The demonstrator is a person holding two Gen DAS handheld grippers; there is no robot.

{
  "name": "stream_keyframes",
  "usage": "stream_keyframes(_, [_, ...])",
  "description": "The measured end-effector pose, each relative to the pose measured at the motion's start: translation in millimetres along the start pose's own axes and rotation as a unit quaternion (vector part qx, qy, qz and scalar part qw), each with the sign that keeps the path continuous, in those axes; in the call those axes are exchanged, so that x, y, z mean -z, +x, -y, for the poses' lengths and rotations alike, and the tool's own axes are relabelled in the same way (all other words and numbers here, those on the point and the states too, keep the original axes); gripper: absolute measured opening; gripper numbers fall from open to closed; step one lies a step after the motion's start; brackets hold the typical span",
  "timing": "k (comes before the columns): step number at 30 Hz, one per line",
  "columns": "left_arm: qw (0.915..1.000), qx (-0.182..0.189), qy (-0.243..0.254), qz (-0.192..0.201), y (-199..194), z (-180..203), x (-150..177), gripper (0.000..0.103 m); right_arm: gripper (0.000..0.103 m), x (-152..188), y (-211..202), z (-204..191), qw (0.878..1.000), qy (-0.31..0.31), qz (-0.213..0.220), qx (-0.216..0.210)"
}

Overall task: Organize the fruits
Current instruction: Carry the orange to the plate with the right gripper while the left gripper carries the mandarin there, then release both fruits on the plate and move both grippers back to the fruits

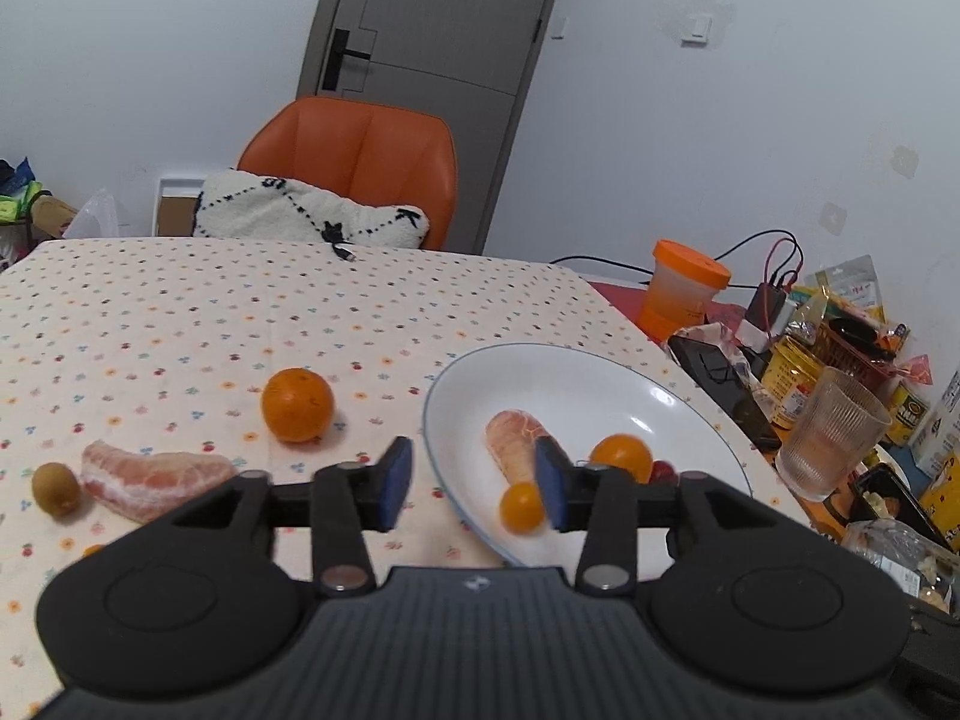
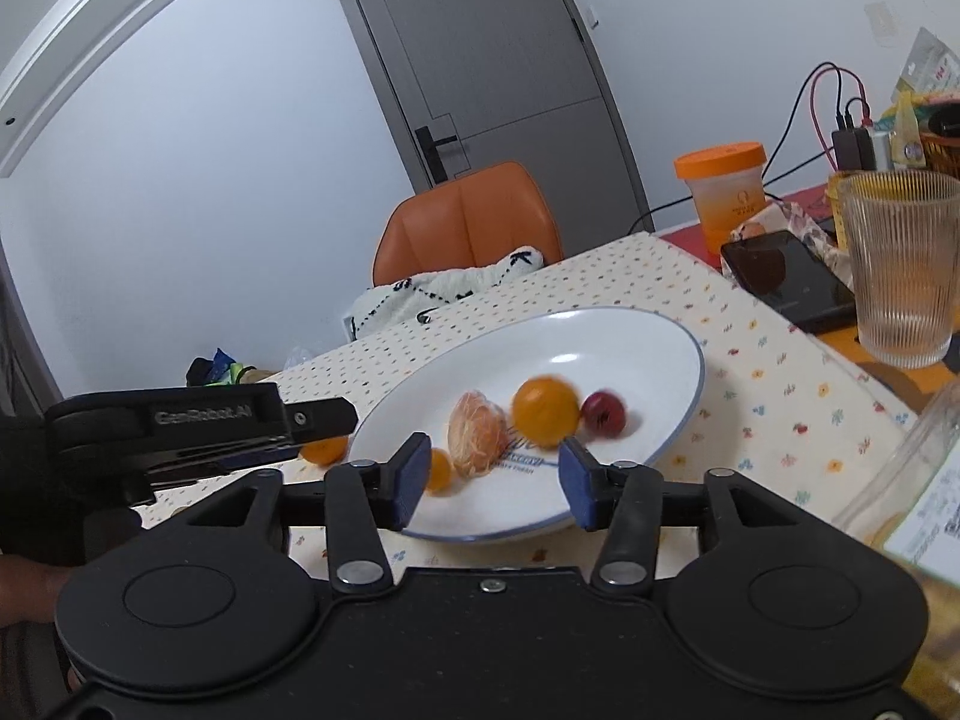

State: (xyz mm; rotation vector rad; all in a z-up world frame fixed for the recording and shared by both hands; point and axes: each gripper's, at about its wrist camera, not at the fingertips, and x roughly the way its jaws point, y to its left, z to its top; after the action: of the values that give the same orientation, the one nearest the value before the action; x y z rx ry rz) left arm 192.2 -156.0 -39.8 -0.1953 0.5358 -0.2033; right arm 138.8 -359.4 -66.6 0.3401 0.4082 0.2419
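The white plate (image 1: 576, 372) already held four fruits as I watched: a peeled pomelo segment (image 1: 513, 441), an orange (image 1: 621, 455), a smaller orange fruit (image 1: 521, 507) and a small red fruit (image 1: 662, 470), partly hidden. Three more lay on the flowered tablecloth (image 1: 180, 312) to the plate's left: a whole orange on the cloth (image 1: 297, 404), a pomelo wedge (image 1: 153, 480) and a green-brown kiwi (image 1: 55, 486).

My left gripper (image 1: 474, 480) hovered over the plate's near-left rim, its blue pads spread apart and holding nothing. The right gripper (image 2: 495, 480) hung over the plate's near edge, likewise released and empty.

All three loose fruits lay to the left of my left jaws, well away from the right ones, so I judged the left hand the nearer for the next pickup. The wedge's long axis ran roughly left to right across that view, in line with the gap between the pads; closing across its narrow width would probably have called for a turn of the wrist.

A ribbed glass (image 2: 900, 276) and a dark phone (image 2: 786, 282) stood beyond the plate on the right.
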Motion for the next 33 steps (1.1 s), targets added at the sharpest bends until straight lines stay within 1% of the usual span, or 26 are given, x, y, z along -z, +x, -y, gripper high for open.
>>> stream_keyframes(2, [1.0,-0.009,0.0,-0.002,-4.0,-2.8,0.9,0.058,0.055,0.9,-3.6,-2.3,1.0,0.003,-0.001,0.0])
stream_keyframes(3, [0.9999,-0.011,0.002,-0.005,-6.3,-4.2,1.2,0.059,0.058,0.8,-5.8,-3.5,1.0,0.002,0.0,-0.001])
stream_keyframes(4, [0.9999,-0.012,0.003,-0.005,-9.0,-5.7,1.5,0.064,0.06,0.9,-8.0,-4.6,1.0,0.003,0.001,-0.002])
stream_keyframes(5, [0.9999,-0.013,0.004,-0.003,-12.0,-7.7,1.8,0.069,0.065,1.5,-9.9,-5.8,1.0,0.002,0.002,-0.002])
stream_keyframes(6, [0.9998,-0.017,0.003,0.0,-15.3,-9.7,2.4,0.072,0.067,2.3,-11.2,-7.4,1.0,0.001,0.002,-0.001])
stream_keyframes(8, [0.9997,-0.025,-0.001,0.008,-22.2,-13.9,3.1,0.079,0.067,3.8,-13.2,-10.5,1.0,-0.001,0.0,0.0])
stream_keyframes(11, [0.9993,-0.033,-0.005,0.016,-32.3,-21.6,3.3,0.082,0.068,4.3,-15.8,-16.5,1.0,-0.003,0.0,-0.003])
stream_keyframes(13, [0.9988,-0.044,-0.005,0.021,-39.9,-26.4,3.2,0.083,0.072,3.9,-17.0,-21.1,1.0,-0.006,0.001,-0.006])
stream_keyframes(14, [0.9984,-0.05,-0.006,0.024,-44.1,-29.2,3.0,0.086,0.076,3.9,-17.9,-24.1,1.0,-0.007,0.001,-0.008])
stream_keyframes(20, [0.9967,-0.071,-0.004,0.039,-69.6,-46.8,-0.3,0.095,0.086,2.2,-19.2,-42.4,1.0,-0.015,0.006,-0.022])
stream_keyframes(23, [0.9955,-0.082,-0.006,0.047,-79.9,-57.1,-1.1,0.097,0.089,2.6,-19.9,-51.5,0.999,-0.02,0.008,-0.03])
stream_keyframes(25, [0.995,-0.086,-0.012,0.049,-85.9,-65.8,-1.0,0.097,0.093,3.2,-19.9,-57.6,0.999,-0.025,0.006,-0.032])
stream_keyframes(33, [0.9937,-0.093,-0.028,0.056,-104.5,-90.2,0.4,0.097,0.094,7.8,-25.0,-74.7,0.999,-0.037,-0.001,-0.034])
